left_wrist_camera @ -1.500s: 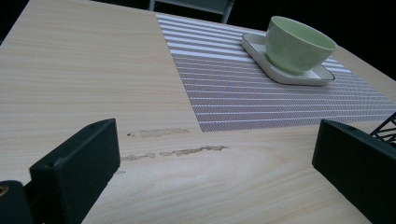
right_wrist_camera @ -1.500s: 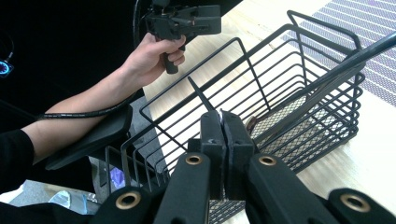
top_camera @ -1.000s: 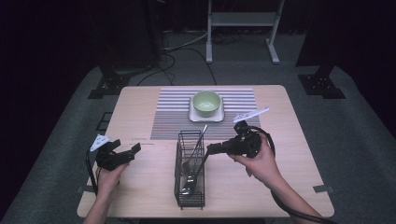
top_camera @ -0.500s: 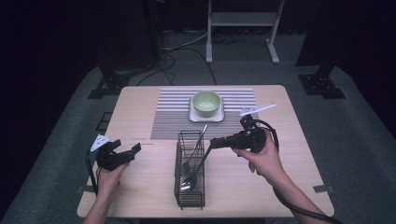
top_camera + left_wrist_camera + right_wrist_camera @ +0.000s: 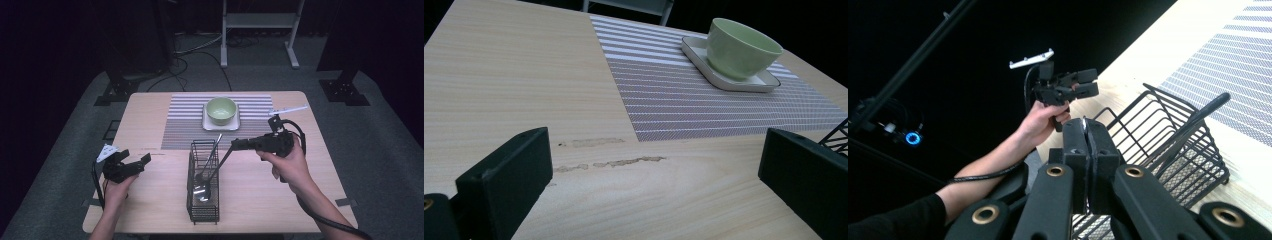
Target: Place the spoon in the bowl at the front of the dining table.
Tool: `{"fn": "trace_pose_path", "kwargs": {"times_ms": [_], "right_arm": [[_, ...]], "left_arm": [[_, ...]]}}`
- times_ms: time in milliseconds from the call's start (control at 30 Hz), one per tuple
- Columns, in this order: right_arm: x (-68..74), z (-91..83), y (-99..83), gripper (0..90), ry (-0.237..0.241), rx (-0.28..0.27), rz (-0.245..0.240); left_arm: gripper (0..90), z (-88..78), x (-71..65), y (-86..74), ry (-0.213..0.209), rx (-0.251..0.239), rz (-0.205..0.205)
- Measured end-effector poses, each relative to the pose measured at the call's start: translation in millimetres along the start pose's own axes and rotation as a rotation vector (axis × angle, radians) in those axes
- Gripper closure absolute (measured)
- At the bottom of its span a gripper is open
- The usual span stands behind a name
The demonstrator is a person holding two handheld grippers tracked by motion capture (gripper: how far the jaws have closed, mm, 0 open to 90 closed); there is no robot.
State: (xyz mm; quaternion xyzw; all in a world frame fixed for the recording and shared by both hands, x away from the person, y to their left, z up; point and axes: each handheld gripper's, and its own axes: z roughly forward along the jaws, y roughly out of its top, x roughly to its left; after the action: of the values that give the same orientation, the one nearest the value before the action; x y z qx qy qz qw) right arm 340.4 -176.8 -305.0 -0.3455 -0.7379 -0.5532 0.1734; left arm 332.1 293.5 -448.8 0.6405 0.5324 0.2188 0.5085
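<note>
**Spoon extraction from wire basket**

Right gripper [image 5: 235, 145] is clamping the handle tip of a spoon [image 5: 216, 162], fingers fully closed on it, and is holding it slanted with the bowl end low inside the basket [image 5: 204, 212] at mid-worktop [image 5: 150, 200]. Judged step: lifting the spoon out. Next move is calling for a rise clear of the rim, probably toward the green bowl [image 5: 221, 110]. Right forearm is reaching in level; left gripper [image 5: 135, 164] is resting open and empty beside the basket.

The pale wooden bench [image 5: 150, 125] carries a striped placemat [image 5: 185, 122]. Just in front of the placemat stands a black wire basket [image 5: 204, 200].
</note>
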Motion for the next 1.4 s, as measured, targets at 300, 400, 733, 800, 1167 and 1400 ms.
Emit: {"fn": "trace_pose_path", "kwargs": {"times_ms": [300, 400, 733, 800, 1167, 1400], "right_arm": [[-2.2, -10.8, 2.1, 88.7, 0.017, -0.020, 0.022], [-3.2, -15.5, 2.2, 88.7, 0.023, -0.025, 0.035], [-5.9, -30.1, -0.1, 88.7, 0.028, -0.031, 0.042], [-7.0, -33.8, -1.3, 88.7, 0.024, -0.035, 0.046], [-10.6, -49.8, -5.6, 88.7, 0.014, -0.053, 0.061], [-11.8, -60.9, -9.3, 88.7, 0.001, -0.061, 0.071]], "left_arm": [[0.0, 0.3, 0.8, -0.1, 0.003, 0.002, 0.001], [0.0, -0.2, 0.7, 0.2, 0.003, -0.002, 0.002], [0.0, 0.1, 0.6, -0.1, 0.006, 0.002, 0.003], [0.0, 0.4, 0.2, -0.5, 0.007, 0.002, 0.002], [0.0, -0.3, 0.5, 0.0, 0.006, -0.002, 0.005], [0.0, -0.2, 0.5, -0.2, 0.008, 0.000, 0.005]]}}
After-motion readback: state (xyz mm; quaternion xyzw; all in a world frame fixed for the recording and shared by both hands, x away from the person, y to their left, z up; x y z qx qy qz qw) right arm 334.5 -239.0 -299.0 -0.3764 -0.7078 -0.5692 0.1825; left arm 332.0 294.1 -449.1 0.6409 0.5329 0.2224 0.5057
